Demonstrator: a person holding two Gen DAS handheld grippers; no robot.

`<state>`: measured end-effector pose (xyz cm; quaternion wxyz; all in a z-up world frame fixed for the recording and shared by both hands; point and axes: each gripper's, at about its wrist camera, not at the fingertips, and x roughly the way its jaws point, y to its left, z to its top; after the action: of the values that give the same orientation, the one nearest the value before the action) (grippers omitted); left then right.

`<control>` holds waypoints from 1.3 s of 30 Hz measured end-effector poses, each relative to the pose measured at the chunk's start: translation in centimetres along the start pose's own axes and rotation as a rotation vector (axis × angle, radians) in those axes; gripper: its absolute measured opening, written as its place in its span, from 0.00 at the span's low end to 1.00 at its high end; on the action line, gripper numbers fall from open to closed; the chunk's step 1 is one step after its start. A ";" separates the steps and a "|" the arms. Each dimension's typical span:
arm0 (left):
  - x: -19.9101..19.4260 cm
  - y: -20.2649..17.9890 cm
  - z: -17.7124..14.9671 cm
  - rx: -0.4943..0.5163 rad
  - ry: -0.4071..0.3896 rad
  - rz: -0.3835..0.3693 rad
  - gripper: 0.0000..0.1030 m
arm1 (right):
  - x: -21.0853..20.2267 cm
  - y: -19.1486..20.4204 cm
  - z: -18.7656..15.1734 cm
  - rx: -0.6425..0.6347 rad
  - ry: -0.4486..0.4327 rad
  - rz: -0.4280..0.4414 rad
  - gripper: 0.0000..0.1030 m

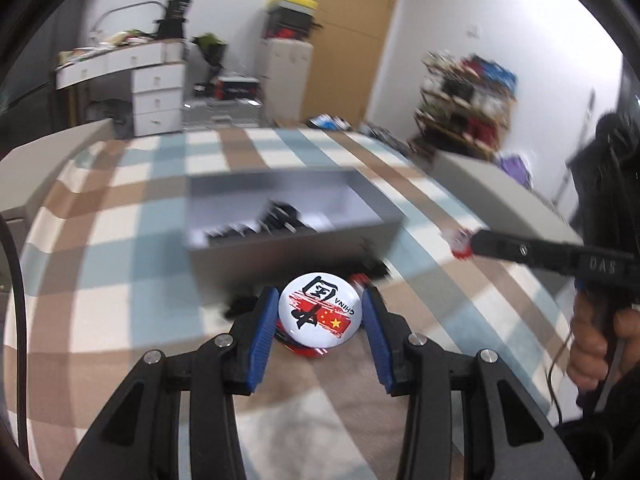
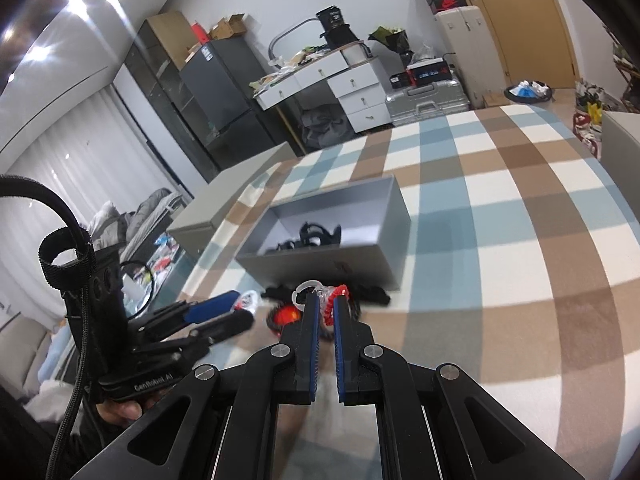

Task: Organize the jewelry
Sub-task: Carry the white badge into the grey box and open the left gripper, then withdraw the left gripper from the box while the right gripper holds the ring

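My left gripper (image 1: pixel 320 312) is shut on a round white pin badge (image 1: pixel 320 312) with a red flag print and "CHINA" on it, held just in front of a grey open box (image 1: pixel 296 240). Dark jewelry lies inside the box (image 2: pixel 312 236). My right gripper (image 2: pixel 326 308) is shut on a red and clear beaded bracelet (image 2: pixel 330 304), held above the checked cloth near the box's front wall. In the left wrist view the right gripper (image 1: pixel 460 244) comes in from the right with the bracelet at its tip. The left gripper (image 2: pixel 236 310) shows at the left in the right wrist view.
More pieces lie on the checked tablecloth (image 2: pixel 500 240) in front of the box: a red round item (image 2: pixel 286 316), black items (image 2: pixel 372 294) and a white ring (image 2: pixel 306 290). Grey chair backs stand by the table edges. Furniture and clutter fill the room behind.
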<state>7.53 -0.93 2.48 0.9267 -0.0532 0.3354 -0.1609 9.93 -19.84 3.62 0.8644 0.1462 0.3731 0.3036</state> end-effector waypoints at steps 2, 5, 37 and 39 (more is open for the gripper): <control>0.1 0.9 0.8 -0.022 -0.027 0.018 0.36 | 0.5 0.2 0.8 0.023 -0.005 -0.002 0.06; 0.7 1.6 1.4 -0.036 -0.056 0.043 0.36 | 1.3 0.7 1.8 0.033 -0.013 -0.008 0.06; 1.6 2.5 3.0 -0.059 -0.025 0.074 0.84 | 3.8 -2.3 2.3 0.062 0.079 -0.078 0.38; 0.8 2.5 2.6 -0.063 -0.052 0.084 0.85 | 3.8 -2.5 1.9 0.056 0.098 -0.090 0.46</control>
<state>10.46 1.17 3.48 0.9390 -0.0724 0.3178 -0.1099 14.37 -19.37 1.58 0.8534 0.1387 0.4295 0.2607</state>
